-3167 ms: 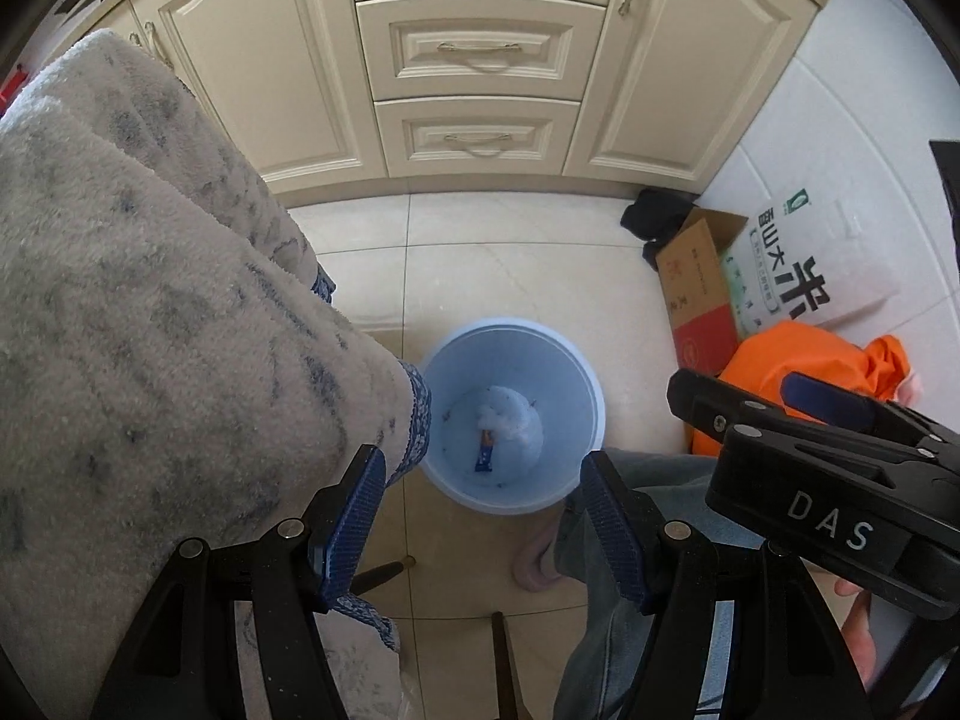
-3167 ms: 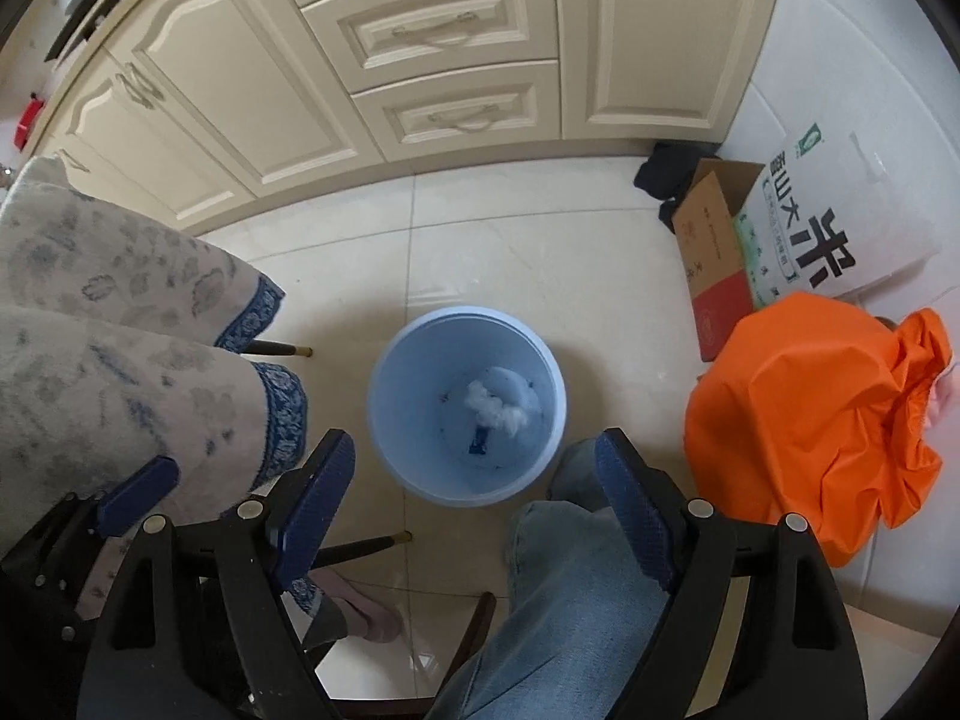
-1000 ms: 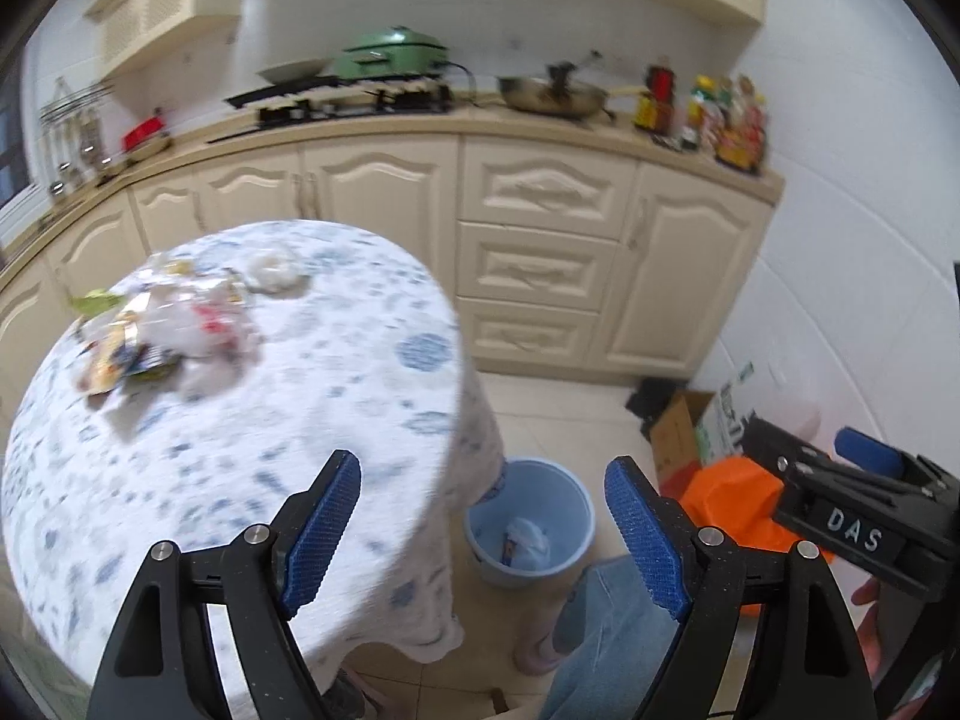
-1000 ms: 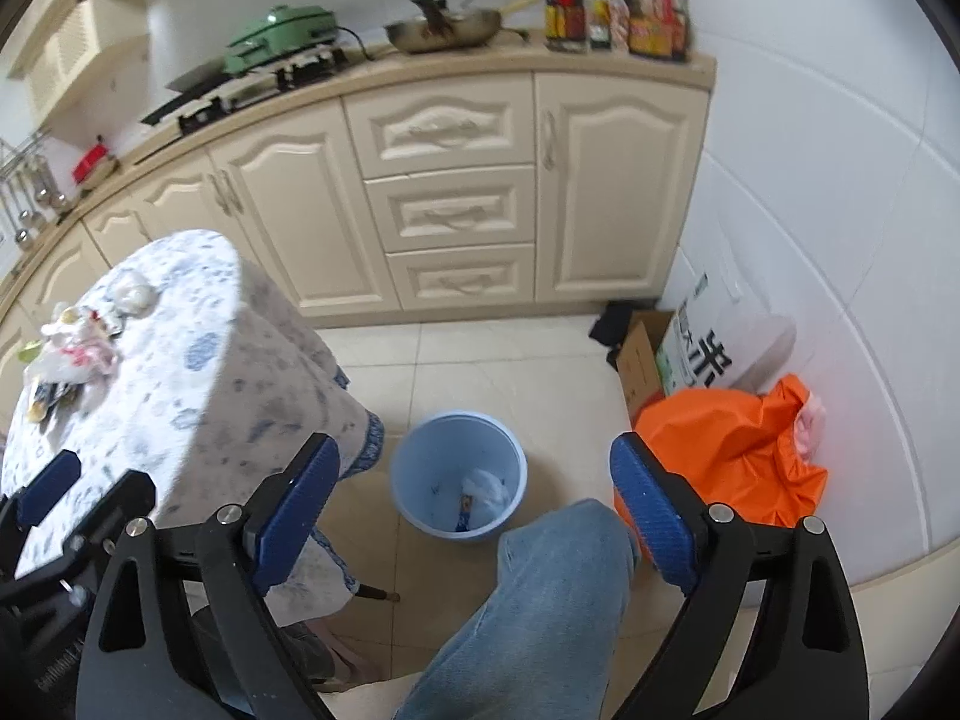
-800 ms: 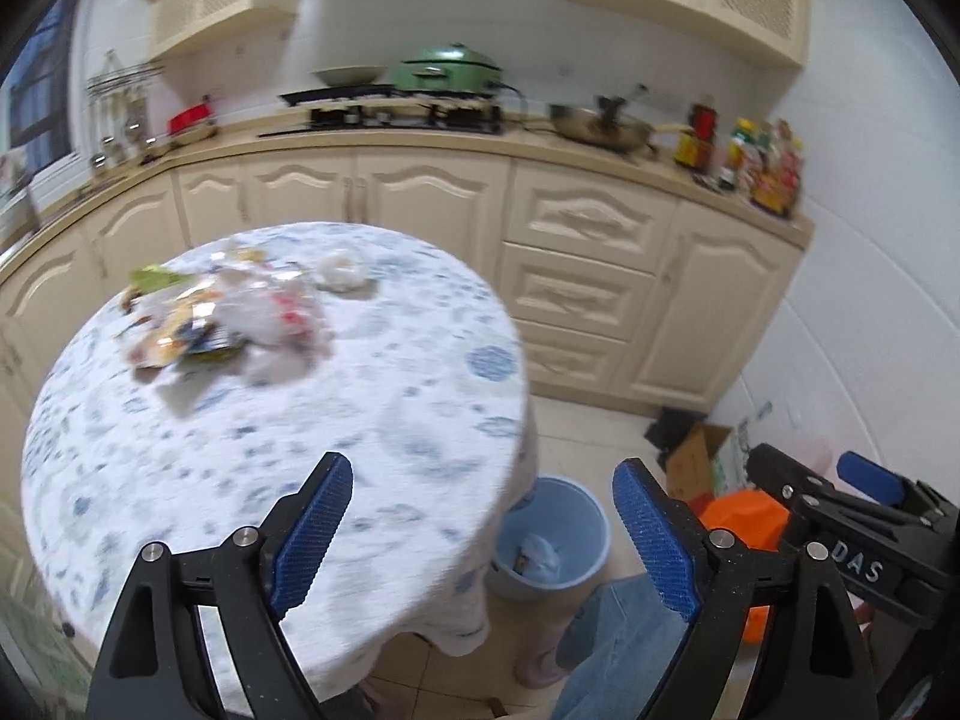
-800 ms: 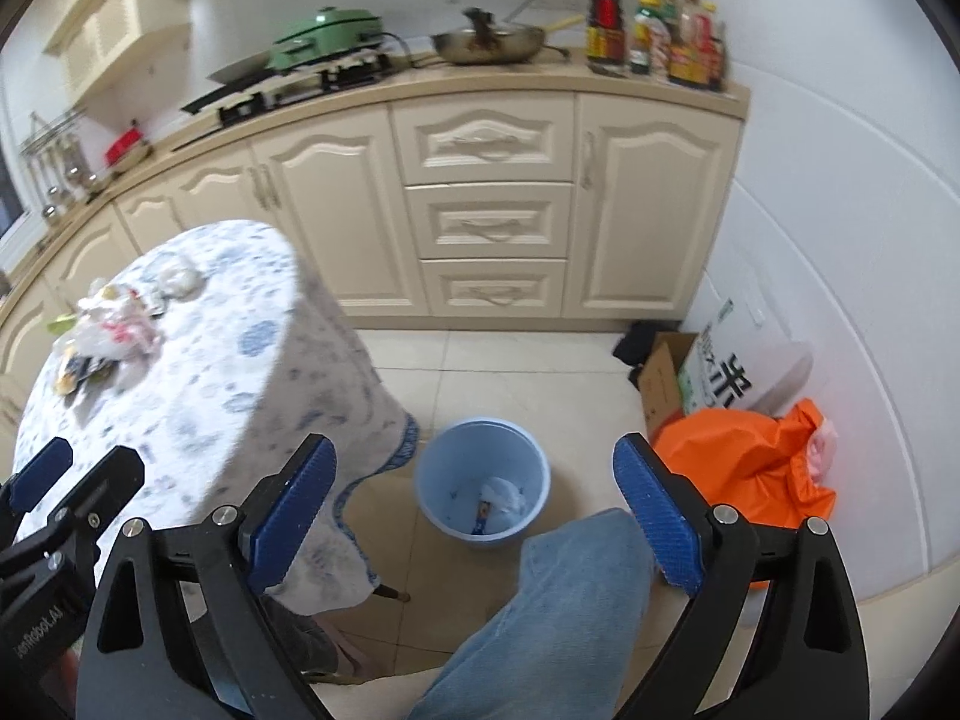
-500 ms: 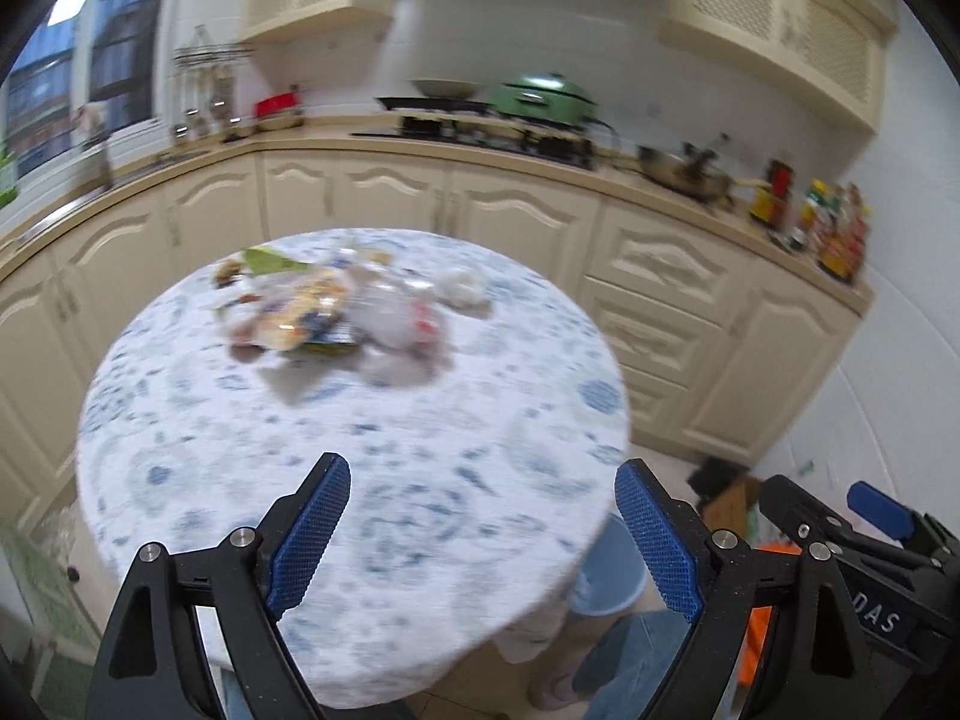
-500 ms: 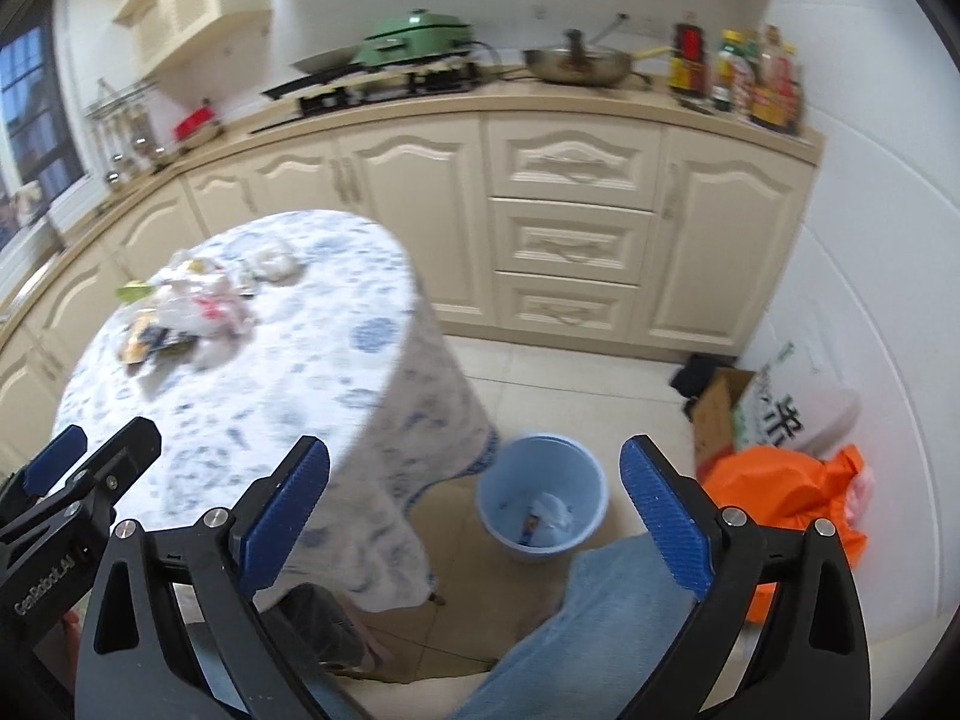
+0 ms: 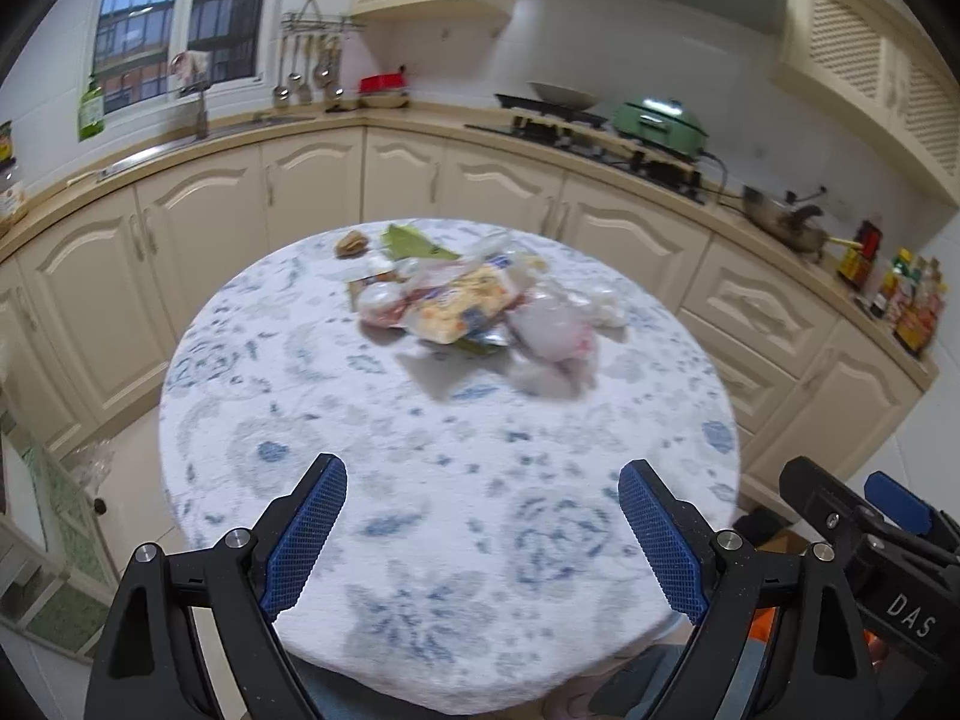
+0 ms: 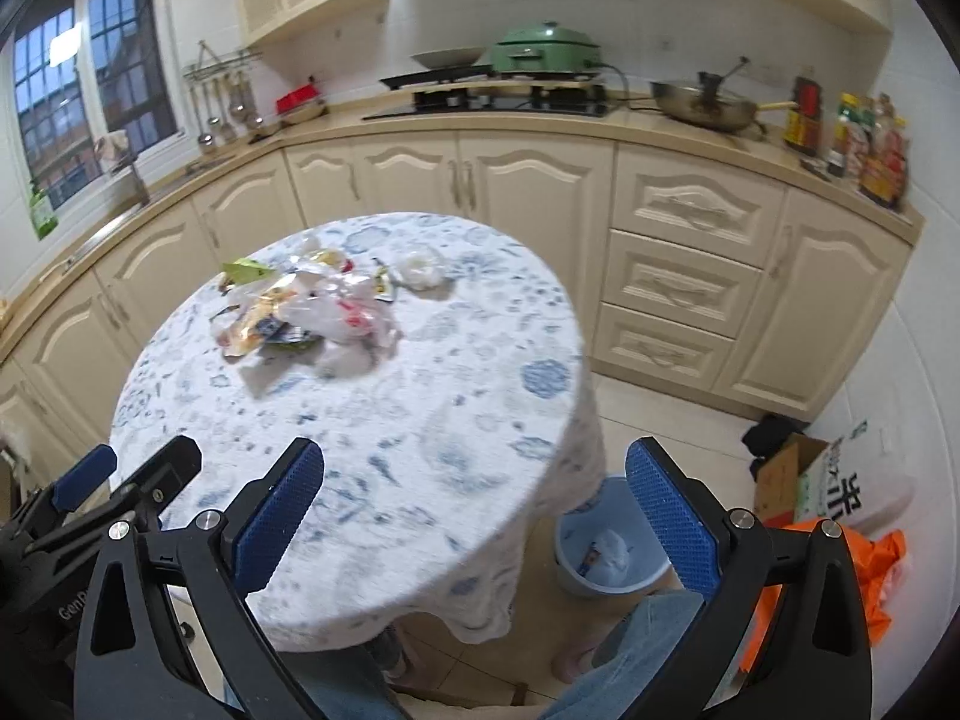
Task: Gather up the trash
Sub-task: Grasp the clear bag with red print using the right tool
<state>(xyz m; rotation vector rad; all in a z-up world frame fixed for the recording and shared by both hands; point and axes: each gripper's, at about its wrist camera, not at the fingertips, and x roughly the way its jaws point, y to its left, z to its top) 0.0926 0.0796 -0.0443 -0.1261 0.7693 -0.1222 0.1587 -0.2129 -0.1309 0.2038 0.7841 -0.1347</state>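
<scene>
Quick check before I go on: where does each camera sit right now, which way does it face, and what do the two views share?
Left wrist: on the left gripper, angled down over the round table toward the trash pile; its open, empty jaws show, the right gripper at right.
Right wrist: on the right gripper, angled down at the table's edge and blue bin; open, empty jaws, jeans leg, left gripper at left.
Shared: table, trash pile, green cooker.
</scene>
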